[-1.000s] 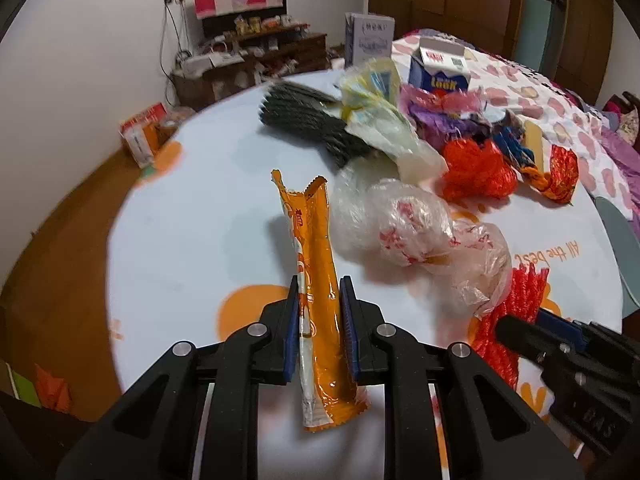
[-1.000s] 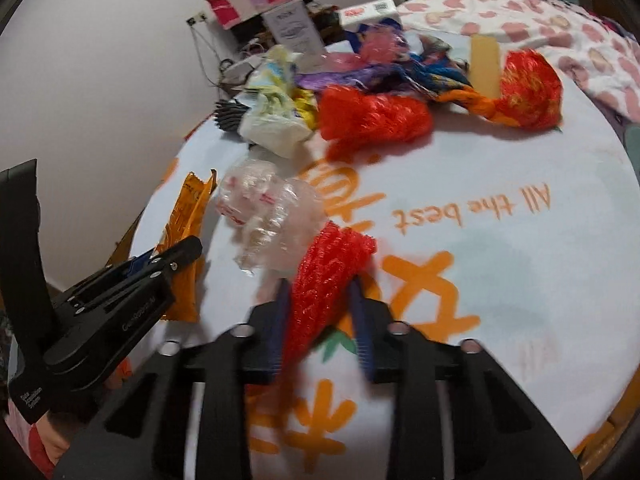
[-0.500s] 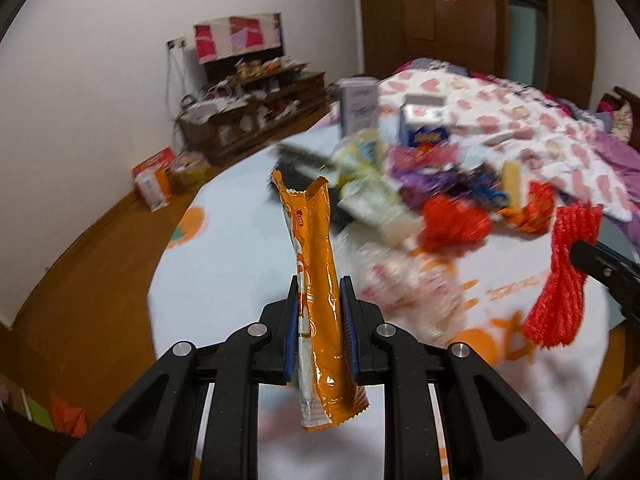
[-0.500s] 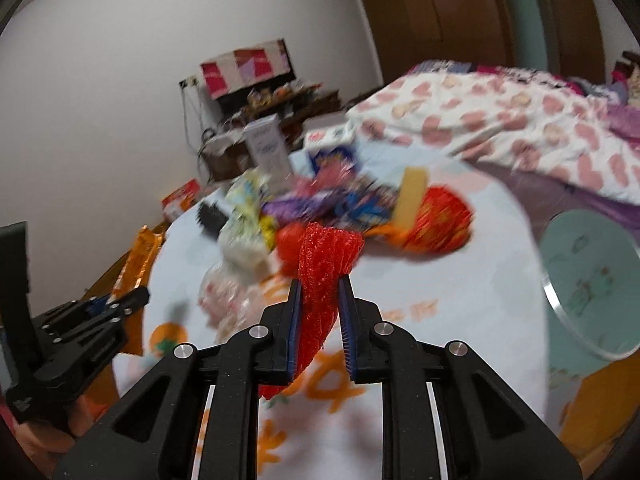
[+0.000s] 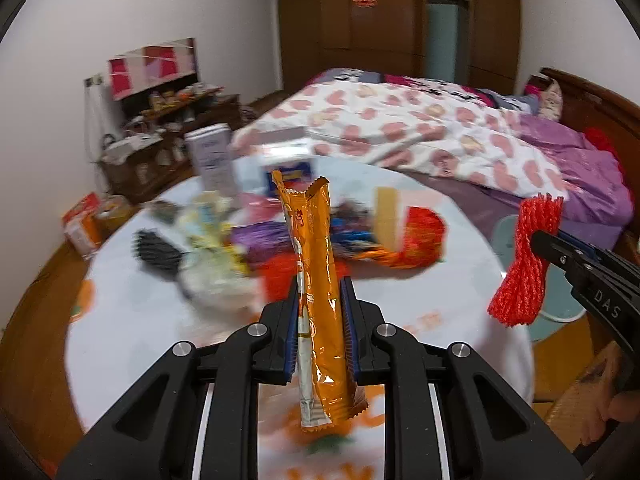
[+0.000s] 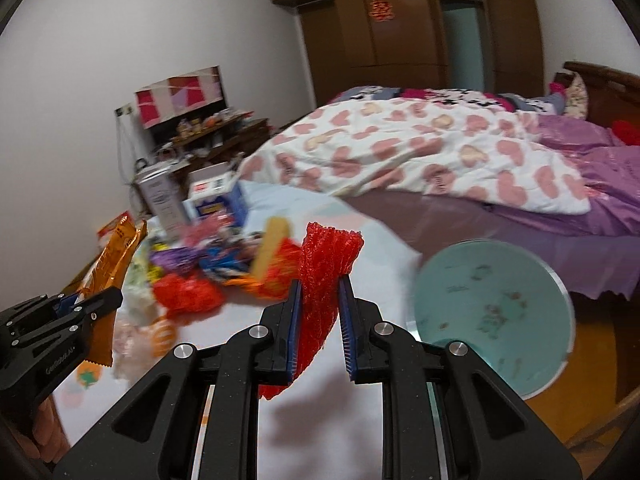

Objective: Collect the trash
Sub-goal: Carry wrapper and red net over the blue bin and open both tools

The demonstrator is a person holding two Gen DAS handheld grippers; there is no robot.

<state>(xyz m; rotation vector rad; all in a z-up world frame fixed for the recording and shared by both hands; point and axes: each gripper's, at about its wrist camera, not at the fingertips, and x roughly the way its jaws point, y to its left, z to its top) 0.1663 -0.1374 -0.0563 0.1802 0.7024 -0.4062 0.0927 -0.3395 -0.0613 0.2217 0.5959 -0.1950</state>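
My left gripper [image 5: 320,292] is shut on a long orange snack wrapper [image 5: 316,280], which stands upright between the pads above the round white table [image 5: 440,320]. In the right wrist view the same wrapper [image 6: 116,268] shows at the left in that gripper [image 6: 96,300]. My right gripper [image 6: 319,292] is shut on a red foam net [image 6: 324,280], lifted off the table; the left wrist view shows this net [image 5: 528,260] hanging at the right from the right gripper [image 5: 540,240]. A blurred heap of trash [image 5: 304,236] lies across the table's far half.
A round pale-green stool top [image 6: 492,312] stands to the right of the table, before a bed [image 6: 440,152] with a heart-print quilt. Two cartons [image 6: 188,196] stand at the table's far edge. A cluttered low cabinet [image 5: 160,140] lines the left wall; brown wardrobes [image 5: 400,20] stand behind.
Both grippers rose and swung to the right, carrying the orange wrapper and the red net up off the table. The right gripper closed on the net; the bed and stool came into view.
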